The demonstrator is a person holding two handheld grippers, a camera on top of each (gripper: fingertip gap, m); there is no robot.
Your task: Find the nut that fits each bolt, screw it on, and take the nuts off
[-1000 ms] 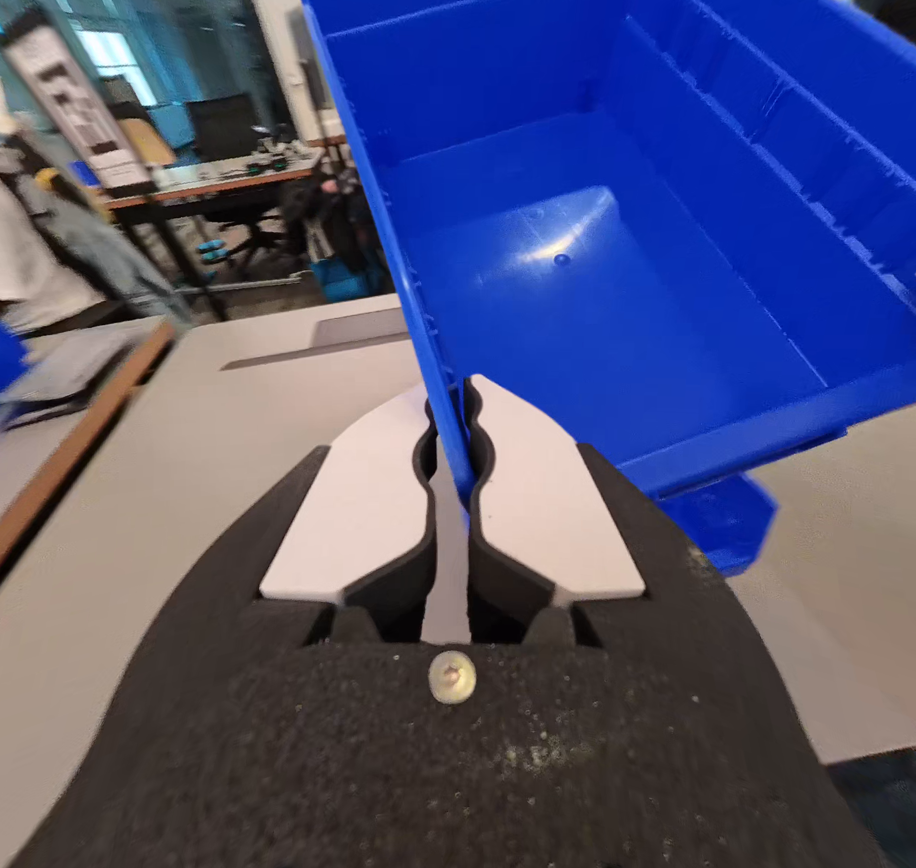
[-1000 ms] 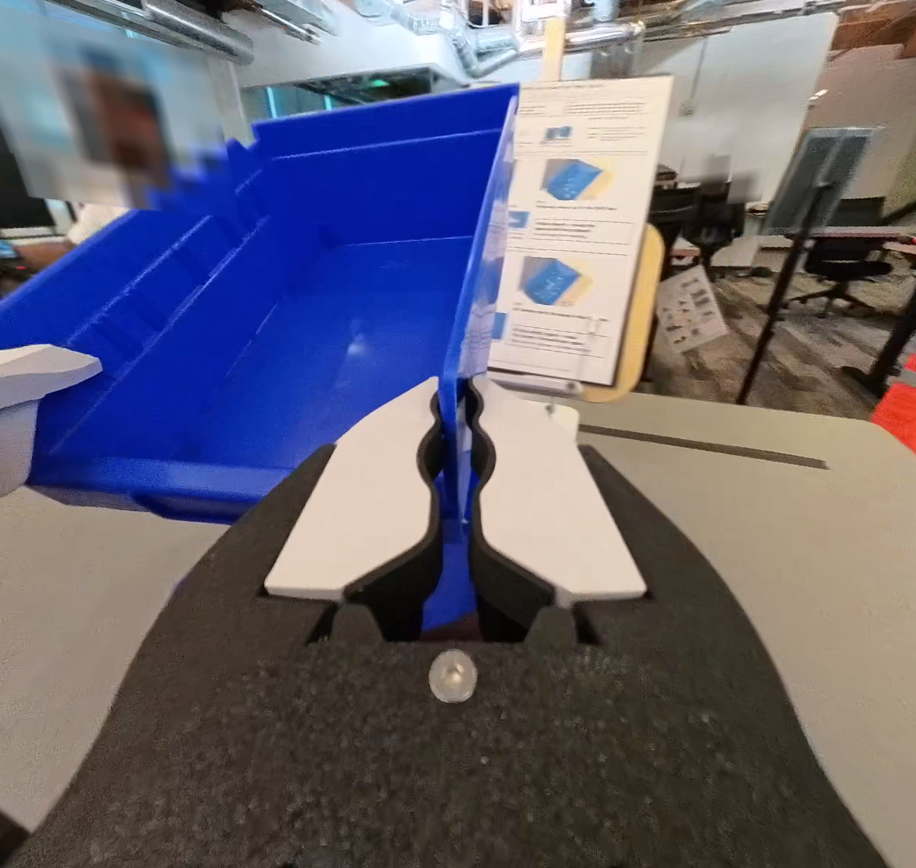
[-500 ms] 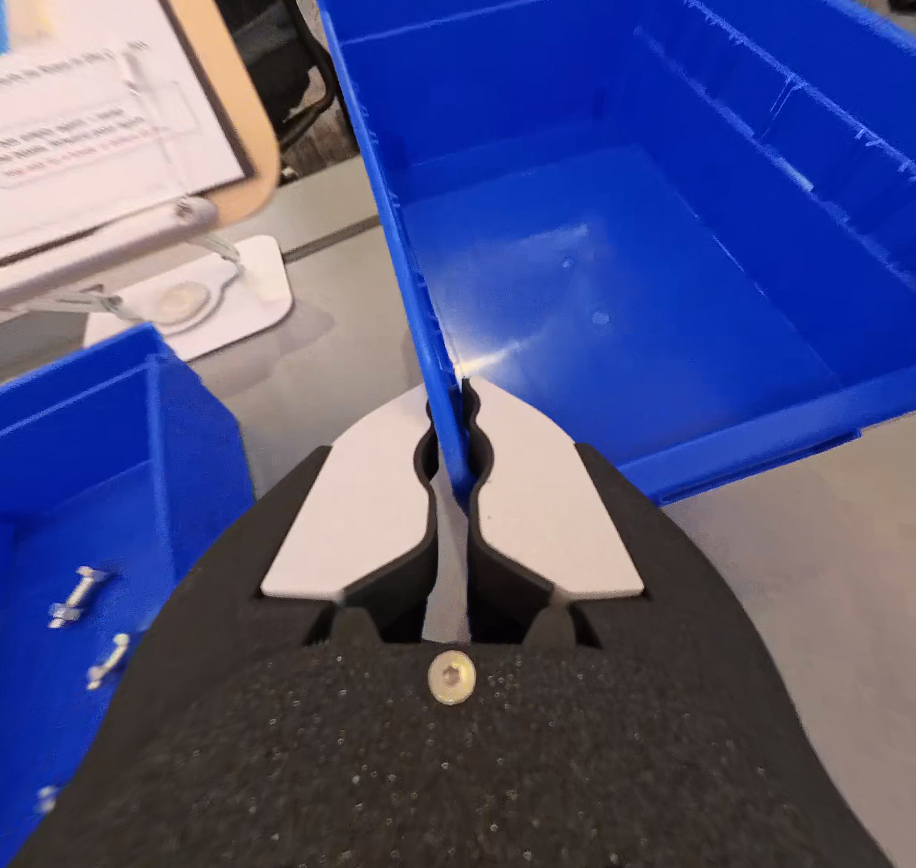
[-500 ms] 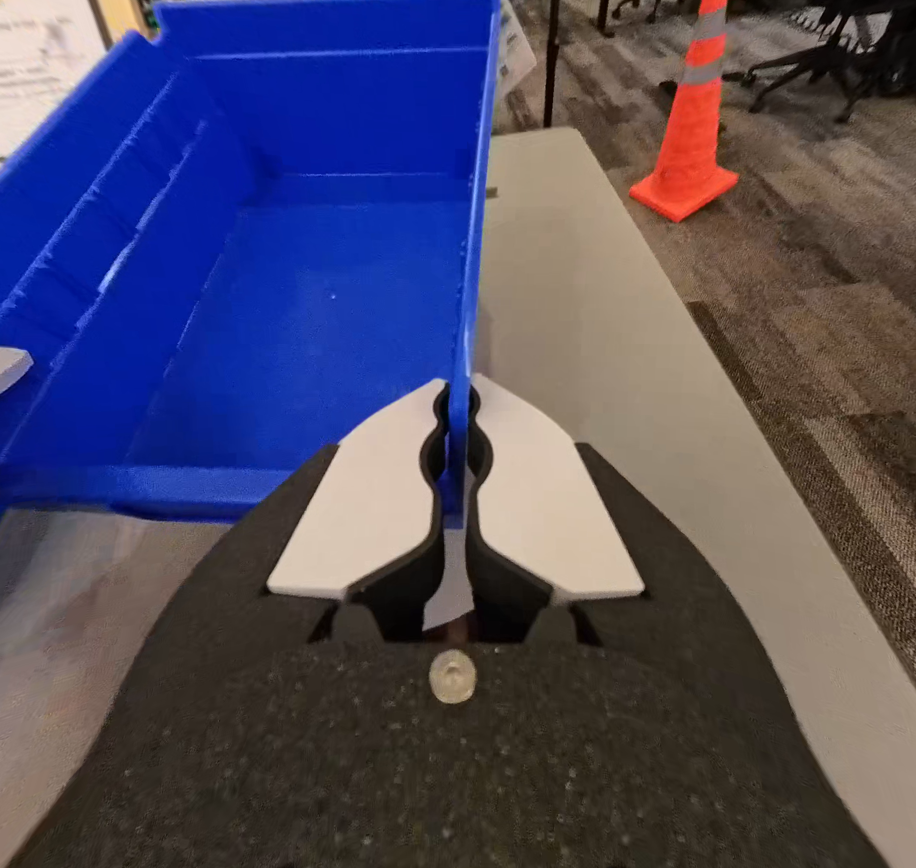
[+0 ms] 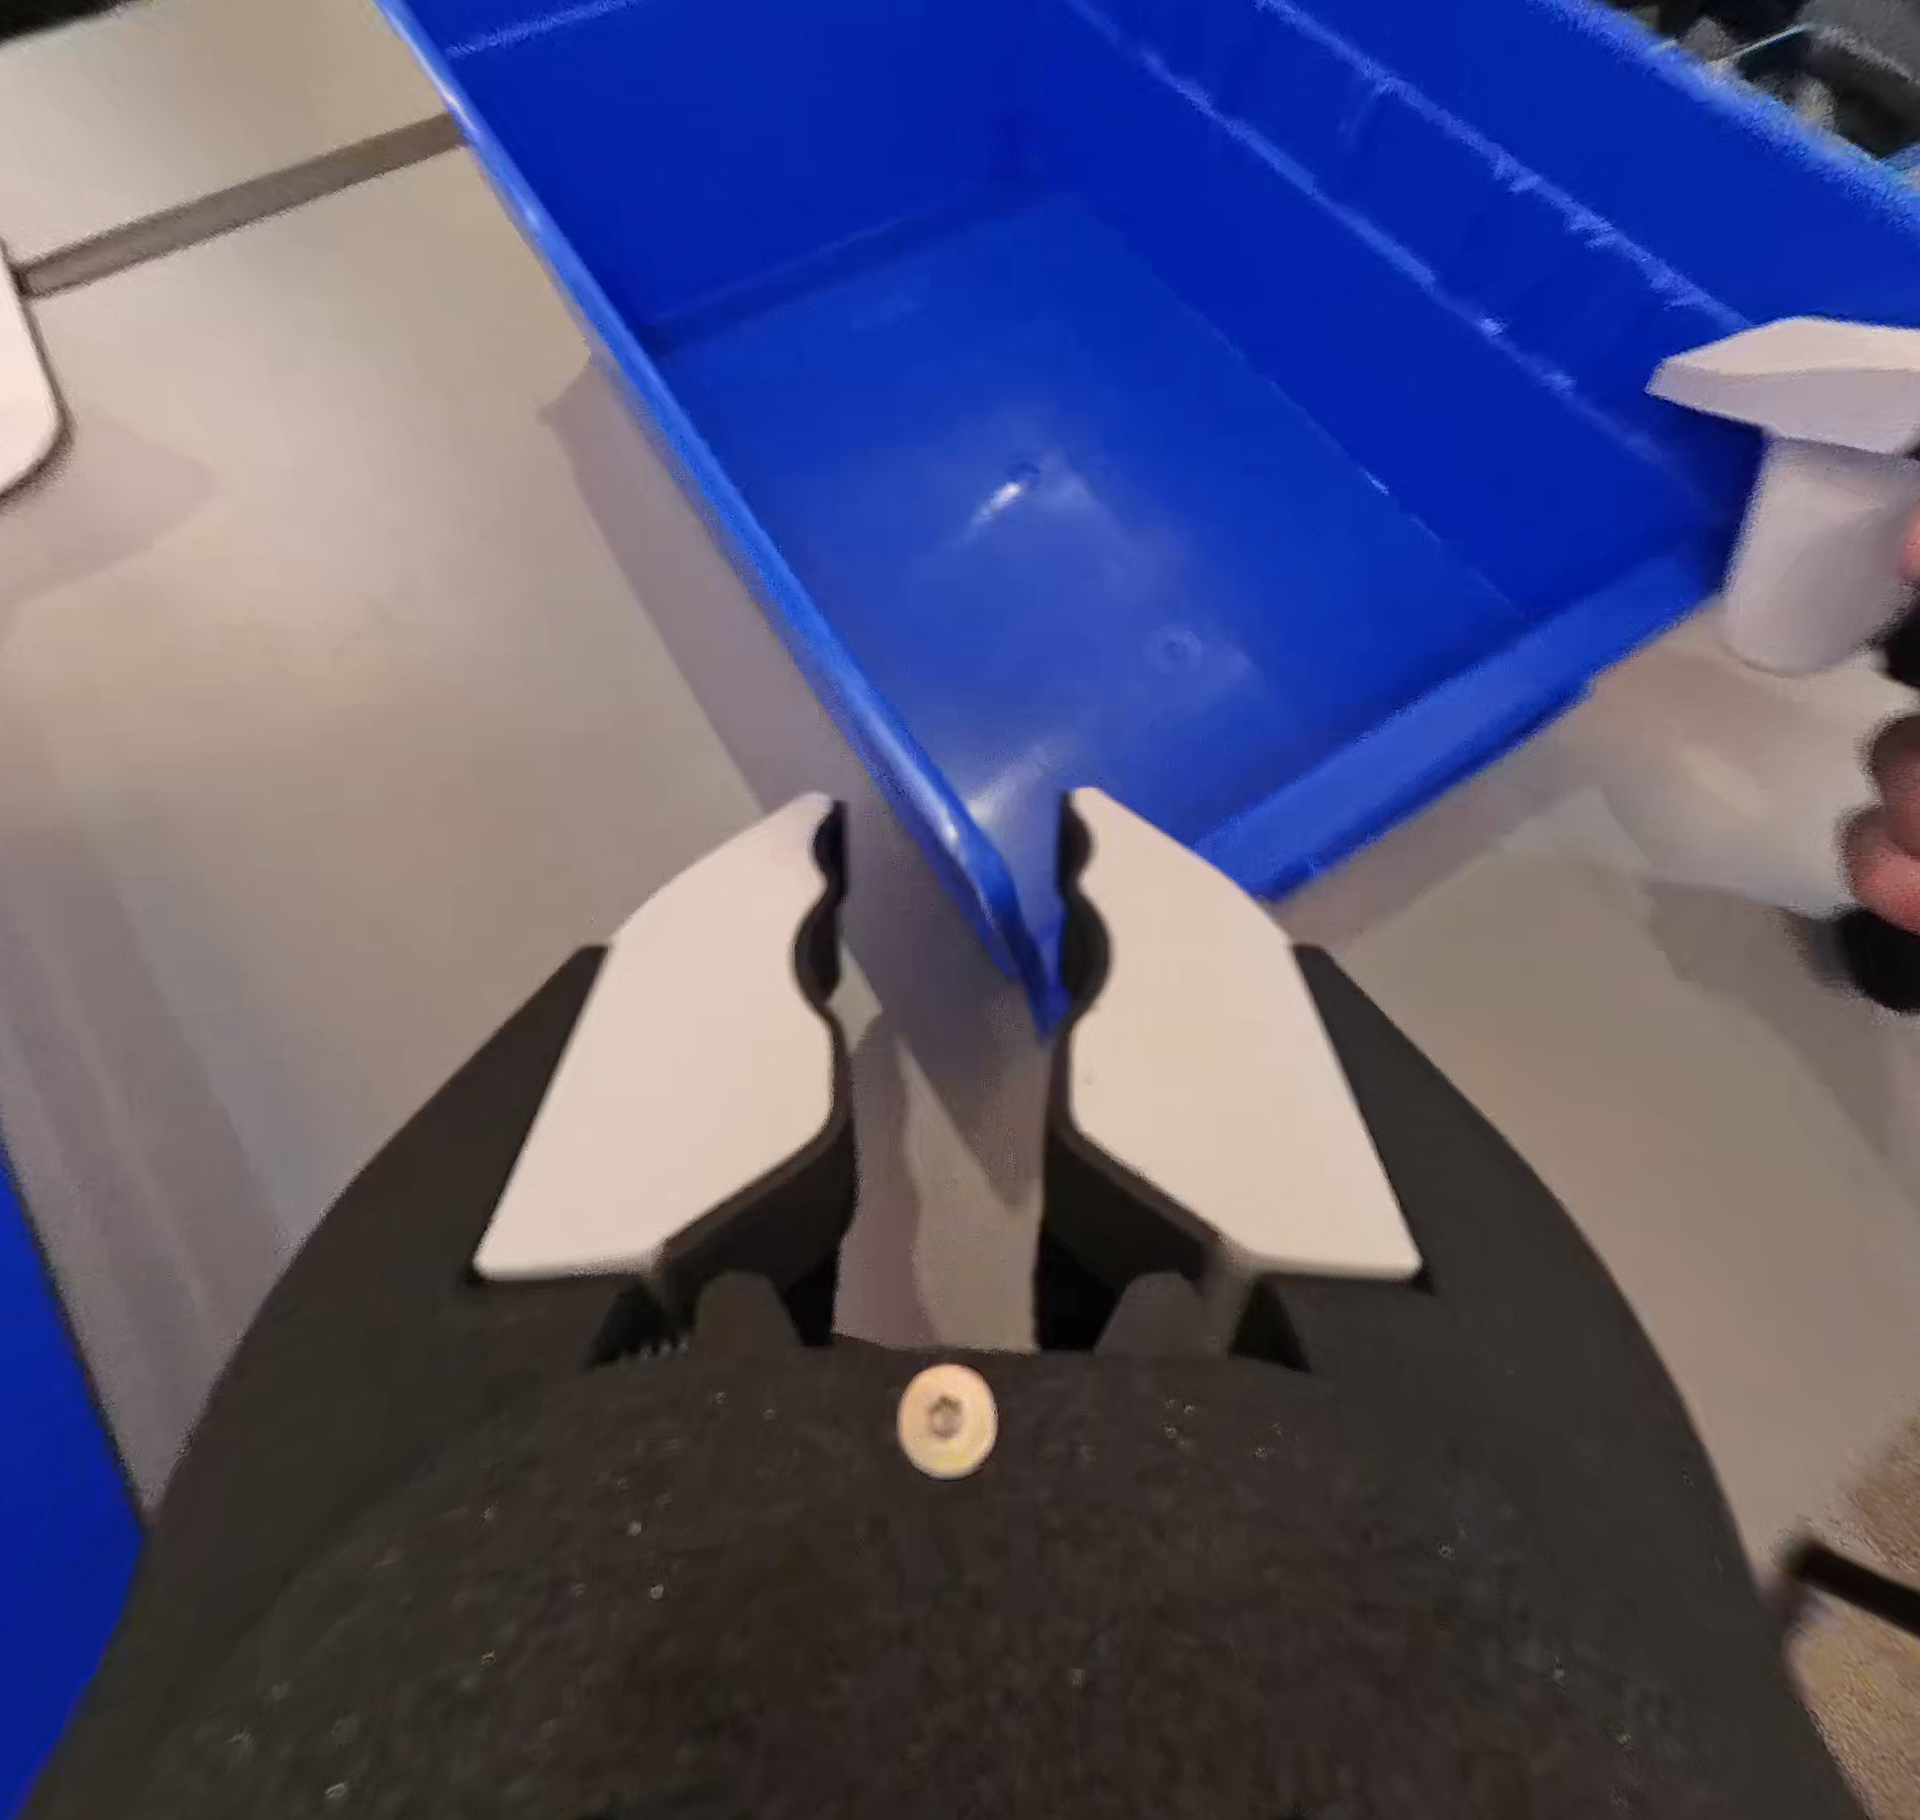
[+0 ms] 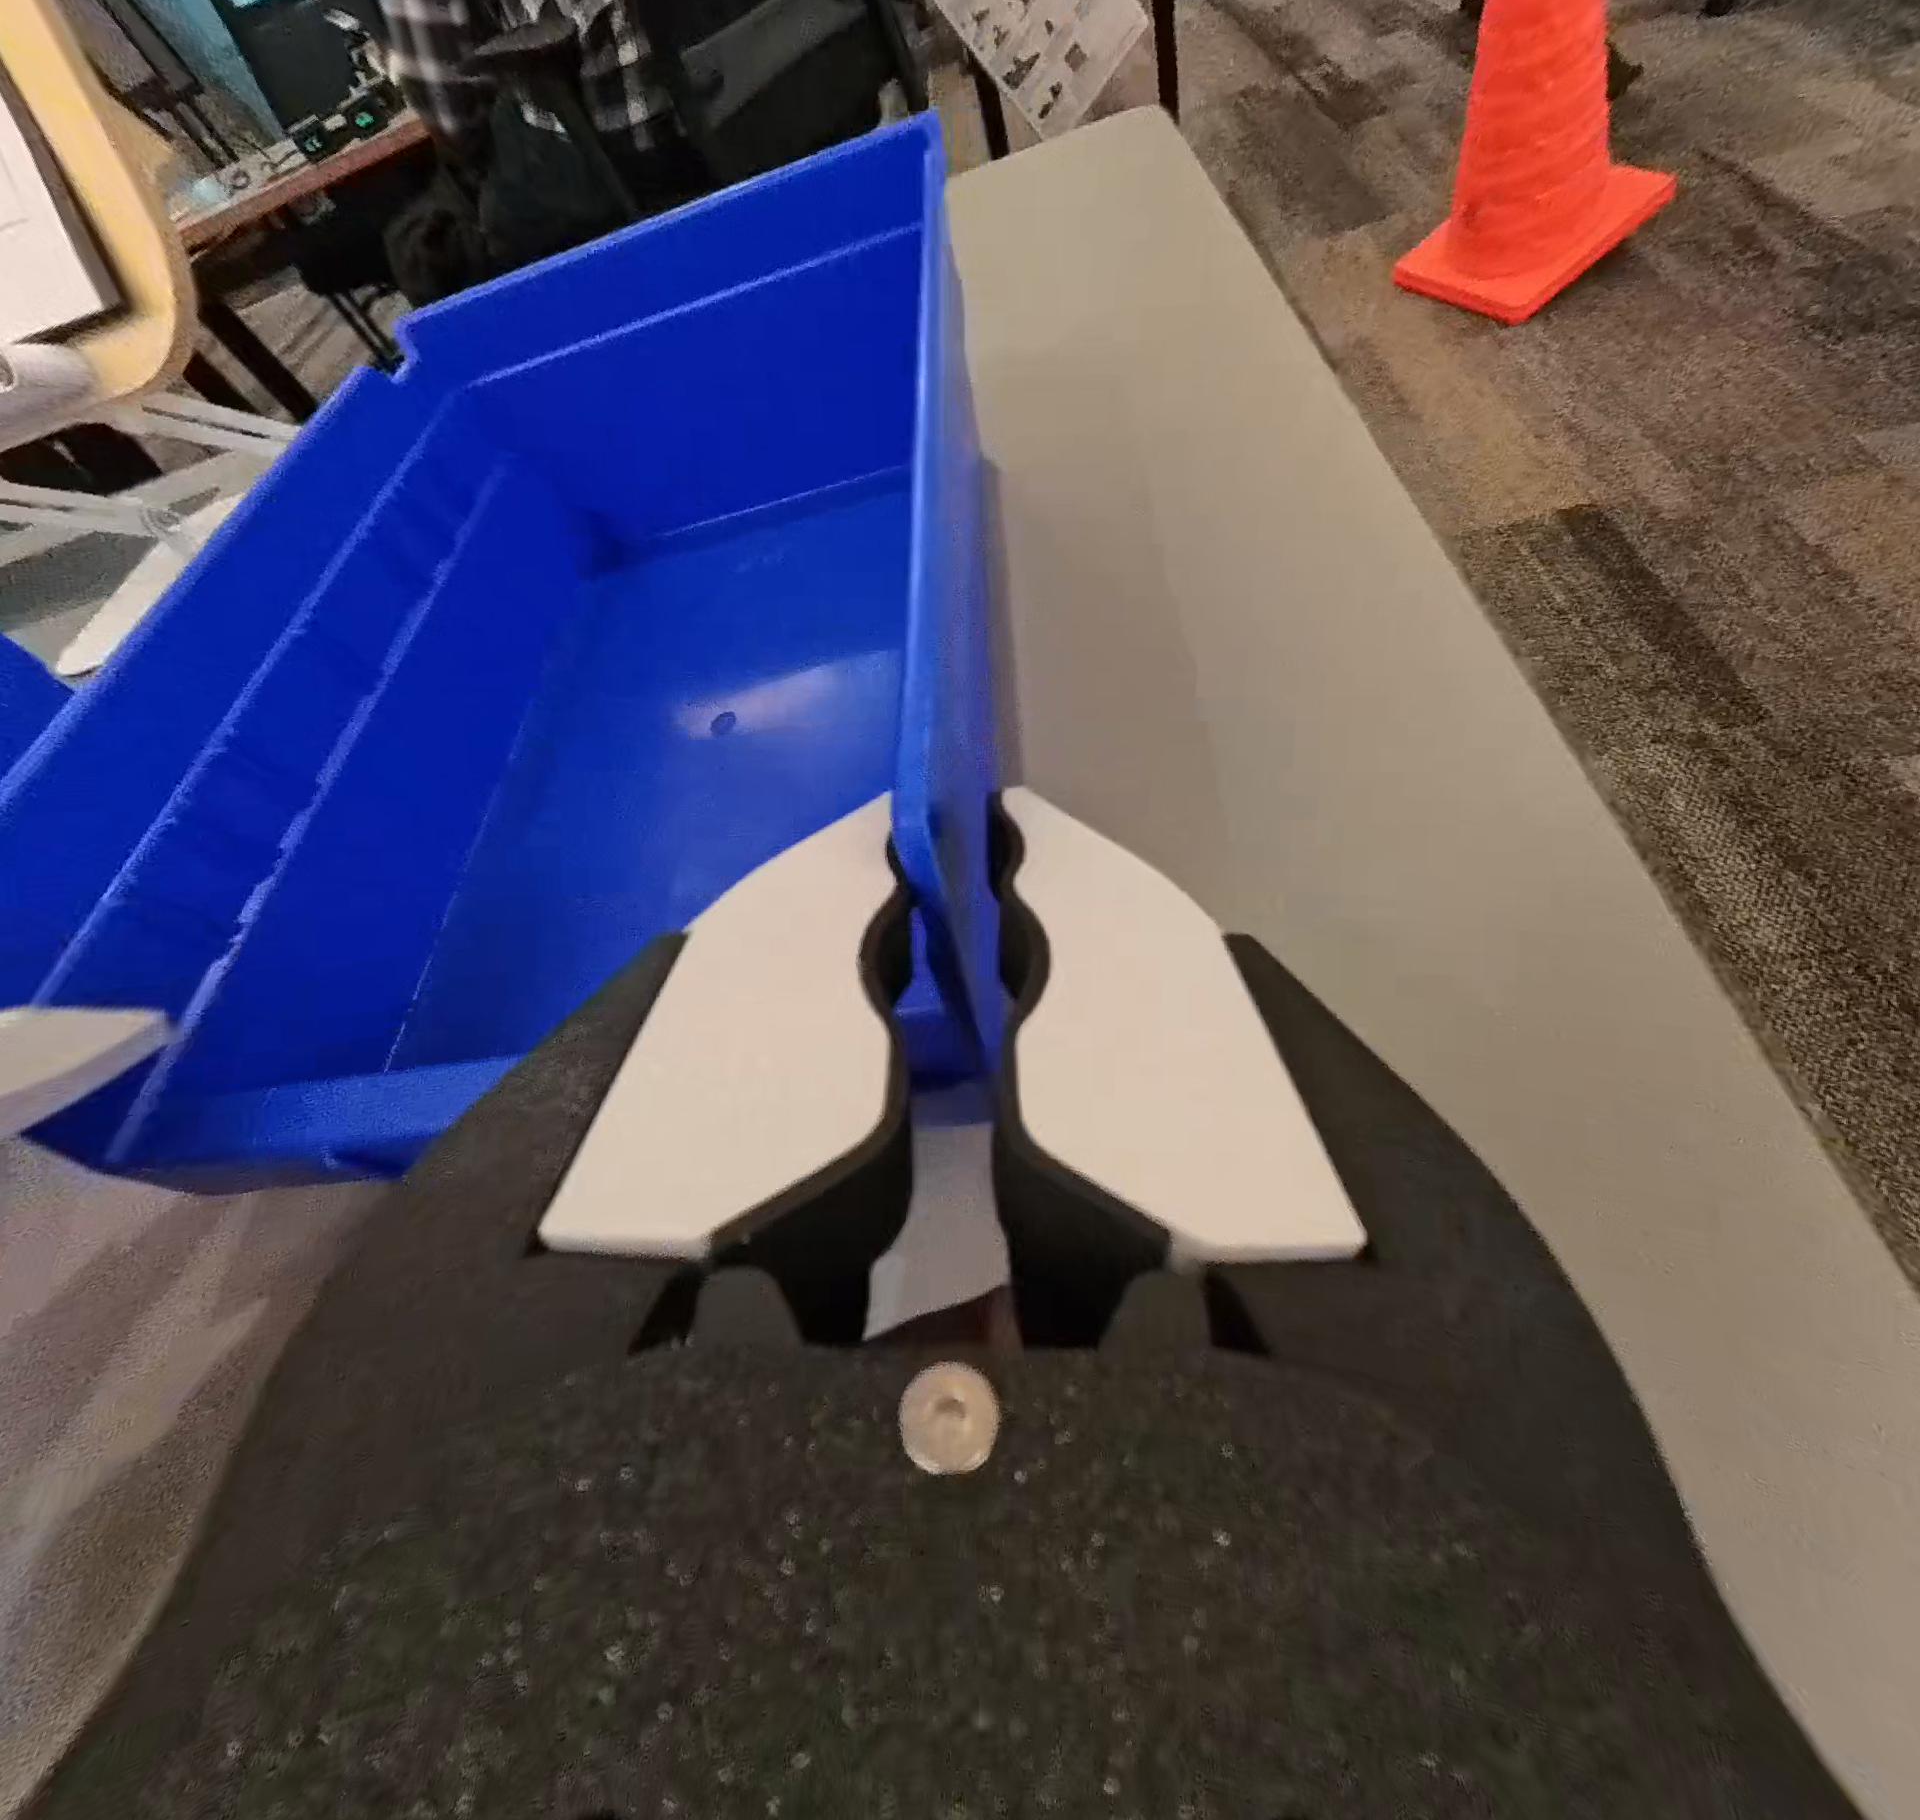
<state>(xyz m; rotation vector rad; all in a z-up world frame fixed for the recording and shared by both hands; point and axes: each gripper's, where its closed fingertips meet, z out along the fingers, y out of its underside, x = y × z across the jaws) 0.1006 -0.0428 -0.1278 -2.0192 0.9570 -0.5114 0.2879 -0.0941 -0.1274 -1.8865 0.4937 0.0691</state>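
A large blue bin (image 5: 1091, 523) stands empty on the grey table (image 5: 312, 731). My left gripper (image 5: 951, 814) is open around the near corner of the bin's left wall. The wall lies against the right finger (image 5: 1143, 939) and clear of the left one. My right gripper (image 6: 945, 814) straddles the bin's right wall (image 6: 940, 523) with its fingers a little apart, so it is open. The right gripper also shows at the right edge of the left wrist view (image 5: 1808, 399). A left fingertip (image 6: 73, 1043) shows at the right wrist view's left edge. No bolt or nut is in view.
A second blue bin (image 5: 42, 1458) is at the left edge. A person's hand (image 5: 1886, 835) is at the right. The table's right edge (image 6: 1558, 835) drops to carpet with an orange cone (image 6: 1538, 129). A board on a white stand (image 6: 104, 264) is at the far left. The left gripper's tips are roughly 20 centimeters from the right gripper's.
Both grippers were shut on the bin's side walls and carried it down from a tilt onto the table. Now both have opened, the left widely, the right a little.
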